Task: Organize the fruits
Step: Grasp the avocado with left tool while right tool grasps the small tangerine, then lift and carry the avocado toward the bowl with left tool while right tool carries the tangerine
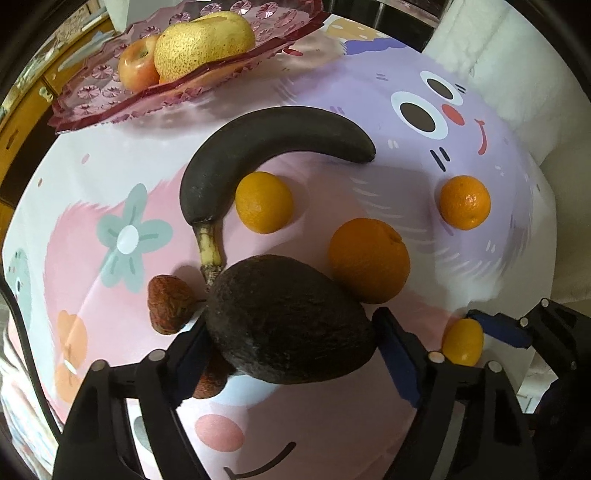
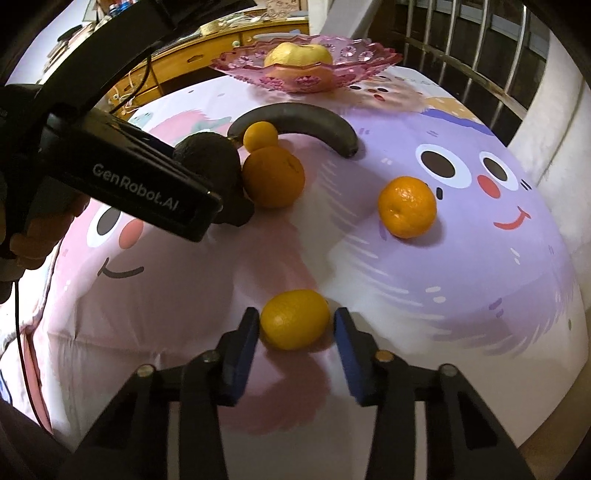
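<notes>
My left gripper is shut on a dark avocado, also in the right wrist view. A blackened banana curves behind it, with a small orange, a larger orange and another orange nearby. My right gripper is open around a small yellow-orange citrus on the cloth; the left pad touches it, the right pad stands a little off. The pink glass fruit dish at the back holds a yellow pear and an apple.
Two wrinkled reddish-brown fruits lie beside and under the avocado. The table wears a pink and purple cartoon cloth. A wooden cabinet and metal railing stand beyond the table. The right gripper shows at the left wrist view's lower right.
</notes>
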The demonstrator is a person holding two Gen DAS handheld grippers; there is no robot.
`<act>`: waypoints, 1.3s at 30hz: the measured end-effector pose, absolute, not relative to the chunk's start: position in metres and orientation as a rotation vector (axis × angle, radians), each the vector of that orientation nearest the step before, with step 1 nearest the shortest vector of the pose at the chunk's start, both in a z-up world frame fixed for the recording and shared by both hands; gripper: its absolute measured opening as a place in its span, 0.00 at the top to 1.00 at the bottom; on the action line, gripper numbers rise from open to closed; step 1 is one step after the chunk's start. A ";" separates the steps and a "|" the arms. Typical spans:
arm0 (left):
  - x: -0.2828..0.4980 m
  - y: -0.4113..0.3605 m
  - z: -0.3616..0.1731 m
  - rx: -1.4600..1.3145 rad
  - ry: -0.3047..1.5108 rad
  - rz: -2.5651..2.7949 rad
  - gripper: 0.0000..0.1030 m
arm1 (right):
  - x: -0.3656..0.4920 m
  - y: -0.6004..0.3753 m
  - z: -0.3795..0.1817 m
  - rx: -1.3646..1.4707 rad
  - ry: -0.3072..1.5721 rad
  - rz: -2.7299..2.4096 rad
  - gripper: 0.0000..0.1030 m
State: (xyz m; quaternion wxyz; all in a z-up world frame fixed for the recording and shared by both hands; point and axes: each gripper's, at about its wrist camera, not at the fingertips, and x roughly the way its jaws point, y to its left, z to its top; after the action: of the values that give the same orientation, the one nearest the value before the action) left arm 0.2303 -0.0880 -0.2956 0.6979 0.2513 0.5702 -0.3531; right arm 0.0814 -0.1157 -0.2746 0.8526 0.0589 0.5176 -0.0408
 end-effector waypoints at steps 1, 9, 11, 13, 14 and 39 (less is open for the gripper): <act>0.230 -0.088 -0.296 0.553 1.270 -0.783 0.21 | 0.082 -0.116 -0.274 0.127 1.090 -0.073 0.64; 0.235 -0.077 -0.295 0.469 1.292 -0.723 0.22 | 0.089 -0.119 -0.273 0.083 1.120 0.020 0.64; 0.235 -0.075 -0.292 0.438 1.302 -0.693 0.23 | 0.094 -0.120 -0.271 0.074 1.118 0.075 0.65; 0.236 -0.072 -0.290 0.401 1.314 -0.665 0.23 | 0.099 -0.119 -0.269 0.050 1.116 0.120 0.65; 0.237 -0.070 -0.287 0.376 1.320 -0.649 0.23 | 0.102 -0.120 -0.267 0.034 1.114 0.144 0.65; 0.258 -0.032 -0.260 -0.038 1.341 -0.310 0.38 | 0.164 -0.168 -0.211 -0.136 1.033 0.459 0.65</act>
State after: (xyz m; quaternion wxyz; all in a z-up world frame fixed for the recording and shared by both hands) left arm 0.2578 -0.0324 -0.2596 0.7721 -0.0174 0.6189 -0.1431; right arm 0.1640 -0.1676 -0.2106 0.8423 -0.0645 0.4892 0.2171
